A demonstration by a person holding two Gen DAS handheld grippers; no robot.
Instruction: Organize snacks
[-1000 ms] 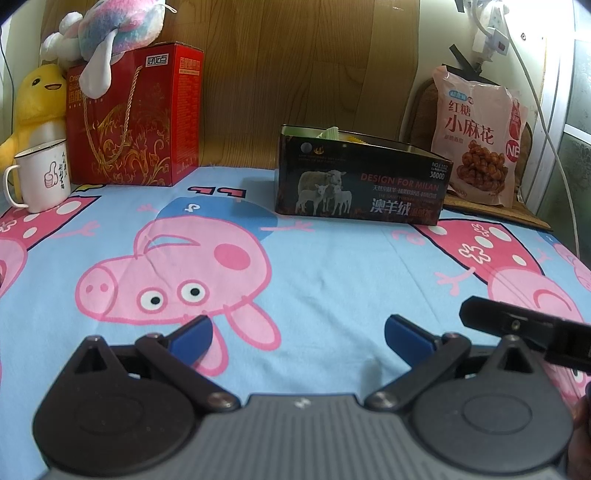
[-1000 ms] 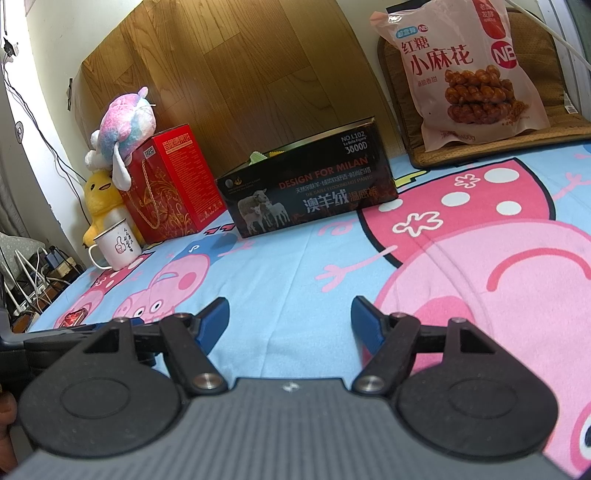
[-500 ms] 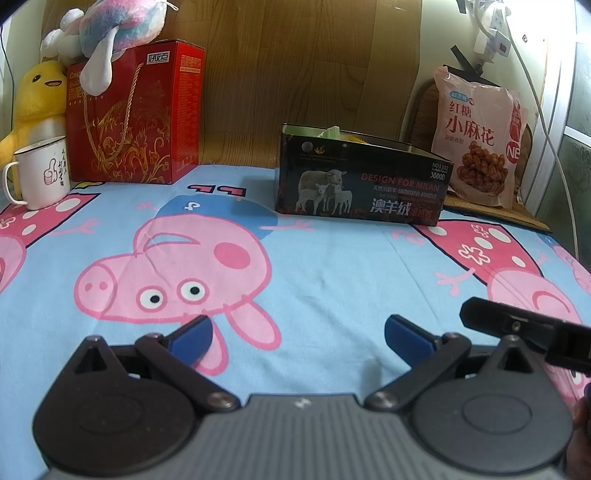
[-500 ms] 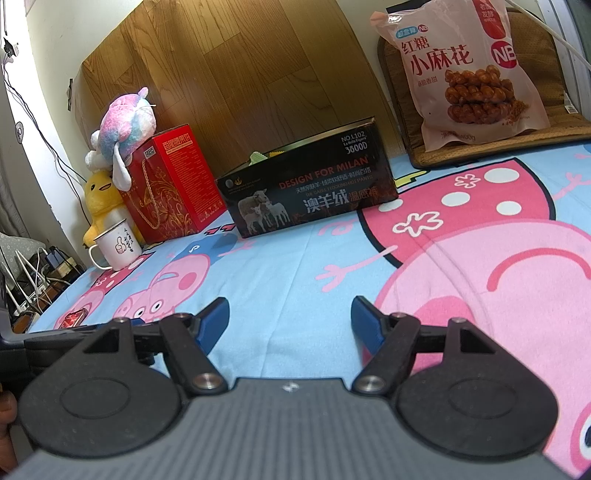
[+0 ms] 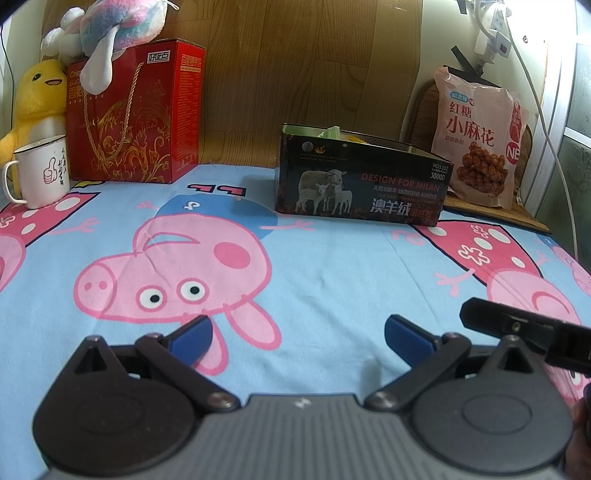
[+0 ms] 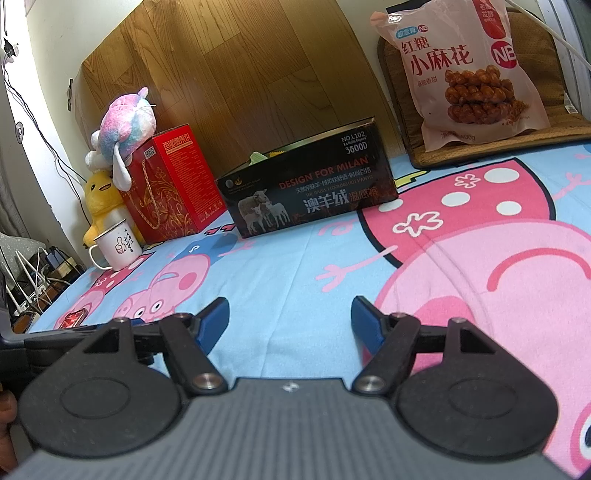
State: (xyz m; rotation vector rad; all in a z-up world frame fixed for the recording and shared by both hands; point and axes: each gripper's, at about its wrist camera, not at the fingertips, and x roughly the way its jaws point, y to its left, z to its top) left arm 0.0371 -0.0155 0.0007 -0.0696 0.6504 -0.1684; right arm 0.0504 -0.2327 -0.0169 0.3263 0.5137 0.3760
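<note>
A black open-topped box [image 5: 360,186] [image 6: 306,188] with sheep printed on its side stands at the back of the cartoon-pig cloth; green and yellow packet tops poke out of it. A pink snack bag [image 5: 480,136] [image 6: 472,70] leans upright on a woven mat at the back right. My left gripper [image 5: 298,334] hovers low over the cloth, open, with nothing between its blue pads. My right gripper [image 6: 290,321] is likewise open and empty, well short of the box. A black part of the right gripper [image 5: 524,332] shows at the right of the left wrist view.
A red gift box [image 5: 135,114] [image 6: 171,184] stands at the back left with a plush toy [image 5: 110,29] on top and a yellow duck toy [image 5: 37,96] beside it. A white mug [image 5: 42,171] [image 6: 116,249] sits in front. Cables hang at the right wall [image 5: 546,122].
</note>
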